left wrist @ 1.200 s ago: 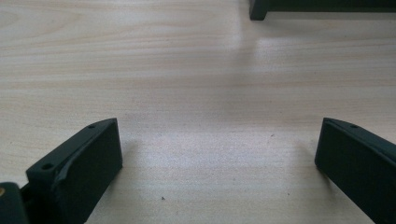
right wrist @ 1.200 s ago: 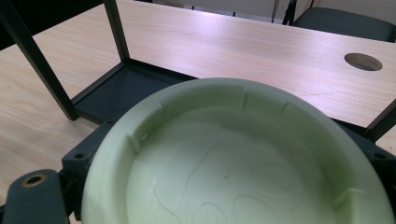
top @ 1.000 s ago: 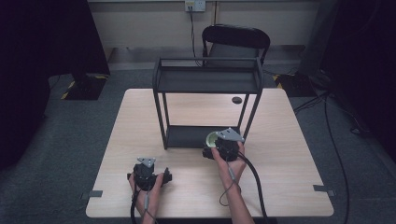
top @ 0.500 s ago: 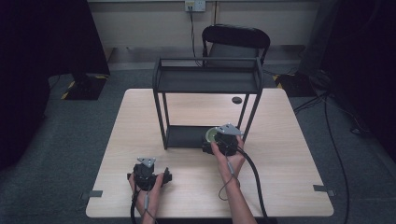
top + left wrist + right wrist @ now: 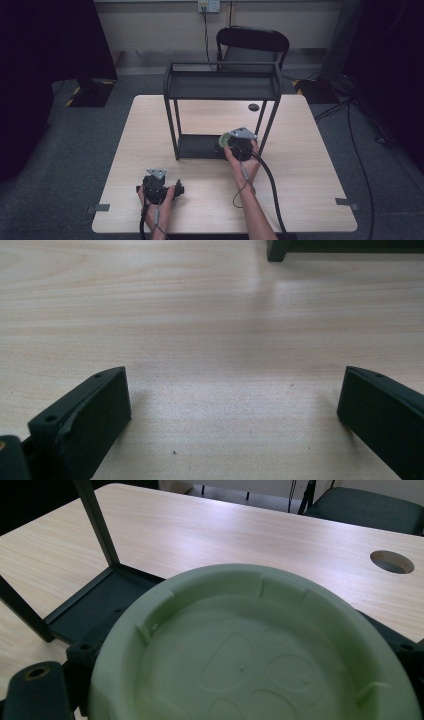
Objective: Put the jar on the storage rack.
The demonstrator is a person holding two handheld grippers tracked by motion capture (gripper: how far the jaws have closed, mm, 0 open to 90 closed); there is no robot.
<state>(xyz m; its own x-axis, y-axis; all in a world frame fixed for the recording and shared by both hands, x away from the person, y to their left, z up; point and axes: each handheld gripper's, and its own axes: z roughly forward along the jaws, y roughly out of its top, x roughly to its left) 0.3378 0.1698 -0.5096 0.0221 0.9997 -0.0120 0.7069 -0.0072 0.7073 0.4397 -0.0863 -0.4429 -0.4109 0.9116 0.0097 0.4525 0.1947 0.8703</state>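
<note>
Gripping green lid [image 5: 255, 645], right gripper [image 5: 235, 142]

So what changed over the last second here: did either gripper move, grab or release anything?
The right gripper, shut on the green lid, moved forward and slightly left, carrying the lid in over the front edge of the black rack's bottom shelf. Nothing was picked up or let go. The left gripper stayed open on the table near the front edge, and the rack did not shift.

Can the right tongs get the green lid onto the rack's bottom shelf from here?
Probably yes: the right tongs hold the green lid at the open front of the bottom shelf, between the rack's legs.
</note>
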